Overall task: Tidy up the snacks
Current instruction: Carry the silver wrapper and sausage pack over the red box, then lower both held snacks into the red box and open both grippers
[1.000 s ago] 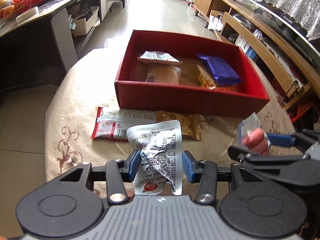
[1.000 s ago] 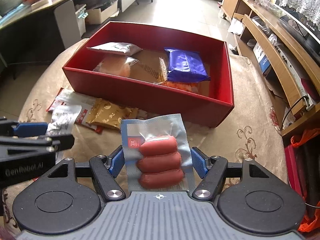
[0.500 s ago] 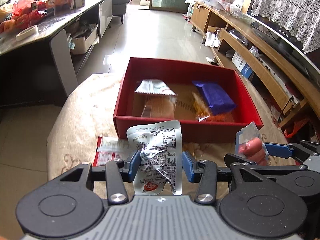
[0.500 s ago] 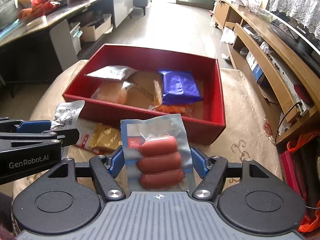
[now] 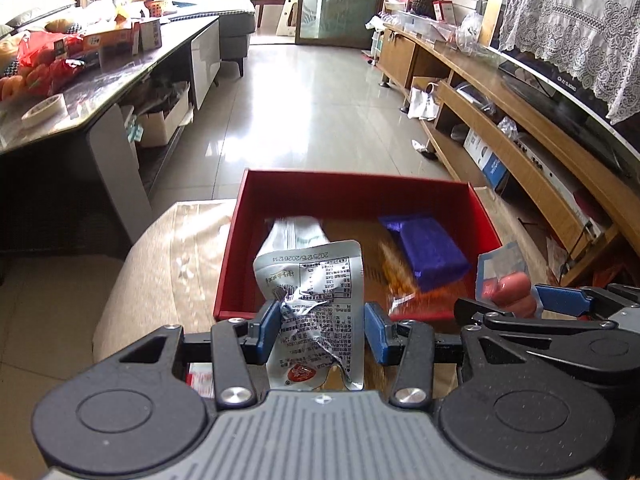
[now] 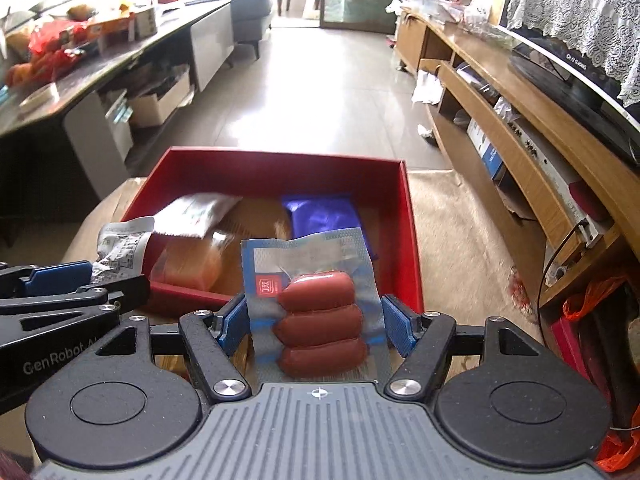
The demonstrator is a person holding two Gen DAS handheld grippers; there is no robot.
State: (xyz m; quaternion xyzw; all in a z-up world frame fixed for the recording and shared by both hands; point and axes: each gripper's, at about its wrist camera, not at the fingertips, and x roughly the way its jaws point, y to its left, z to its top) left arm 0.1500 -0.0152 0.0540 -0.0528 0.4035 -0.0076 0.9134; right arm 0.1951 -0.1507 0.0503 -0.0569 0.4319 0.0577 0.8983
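Observation:
My left gripper [image 5: 320, 330] is shut on a crumpled silver snack packet [image 5: 314, 280], held up just before the near wall of the red box [image 5: 352, 192]. My right gripper [image 6: 315, 322] is shut on a blue vacuum pack of three red sausages [image 6: 320, 312], also raised in front of the red box [image 6: 280, 166]. Inside the box lie a purple packet [image 5: 430, 248], a silver packet [image 6: 196, 212], a clear-wrapped bun [image 6: 192, 264] and an orange snack bag [image 5: 396, 276]. Each gripper shows in the other's view: the right one [image 5: 520, 300], the left one [image 6: 96, 272].
The box sits on a beige embroidered cloth [image 6: 460, 240] over a low round table. A red-and-white packet [image 5: 200, 378] lies under my left gripper. A dark table with clutter [image 5: 80, 80] stands at left, a wooden TV shelf [image 5: 520, 128] at right, tiled floor beyond.
Both grippers have risen and tilted up with their packets, so the box now sits lower in view and more of the room shows. The loose packets on the cloth have slipped mostly out of sight.

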